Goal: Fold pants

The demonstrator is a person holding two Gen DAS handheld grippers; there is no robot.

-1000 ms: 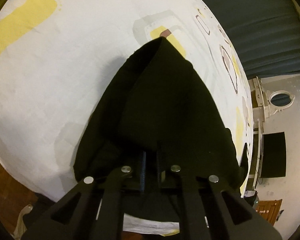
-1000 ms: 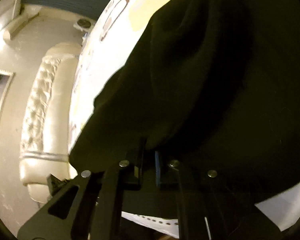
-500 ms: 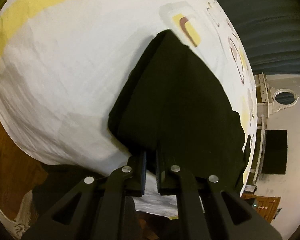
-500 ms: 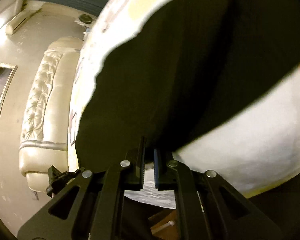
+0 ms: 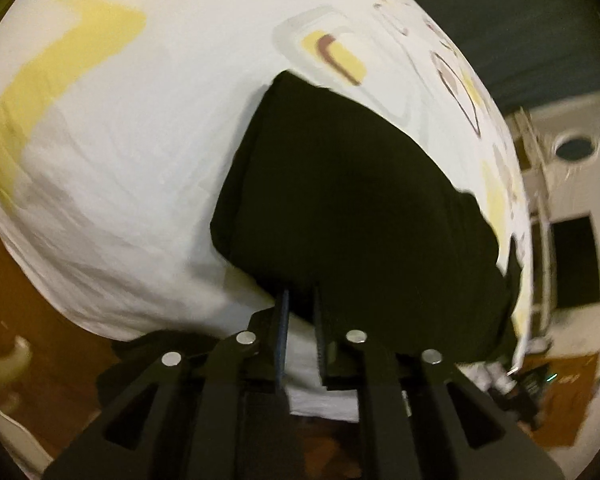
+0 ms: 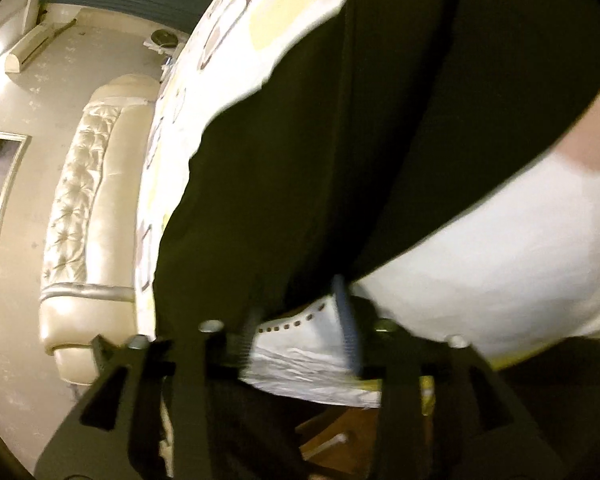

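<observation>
My bed [image 5: 140, 168] wears a white sheet with yellow and brown shapes; a cream tufted headboard [image 6: 84, 216] stands beyond it. My left gripper [image 5: 300, 312] sits low at the bed's edge, jaws narrowly apart, touching the hem of the black pants [image 5: 340, 208]. My right gripper [image 6: 300, 312] gapes wide, empty. The pants lie folded flat on the sheet.
</observation>
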